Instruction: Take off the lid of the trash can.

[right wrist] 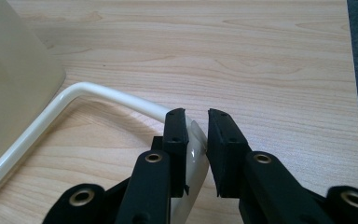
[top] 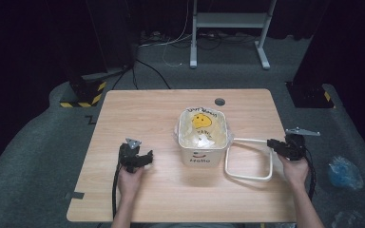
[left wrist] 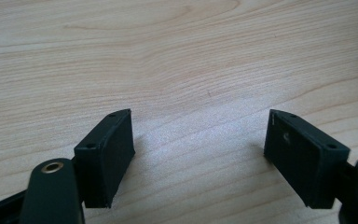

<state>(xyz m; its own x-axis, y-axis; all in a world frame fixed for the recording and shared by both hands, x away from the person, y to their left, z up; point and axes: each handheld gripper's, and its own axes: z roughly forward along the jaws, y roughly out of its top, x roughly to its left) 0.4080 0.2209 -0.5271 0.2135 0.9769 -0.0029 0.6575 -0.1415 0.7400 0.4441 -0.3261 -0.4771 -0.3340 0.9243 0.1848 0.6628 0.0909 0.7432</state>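
My right tongs [right wrist: 197, 140] are clamped on the white handle [right wrist: 112, 100] of the bucket [top: 200, 159] beside them; stiff, slick, light, I judge; left tongs [left wrist: 200, 154] gape, empty, over the bench [left wrist: 177, 56].

One wooden table [top: 138, 118], one white bin [top: 201, 154] with one loop handle [top: 247, 176], two grippers, left [top: 142, 159] and right [top: 272, 144], one plastic bag [top: 344, 172] on floor.

Bin [right wrist: 9, 79] cut off at left edge in right gripper view, handle [right wrist: 121, 100] partly hidden behind right gripper [right wrist: 198, 140]
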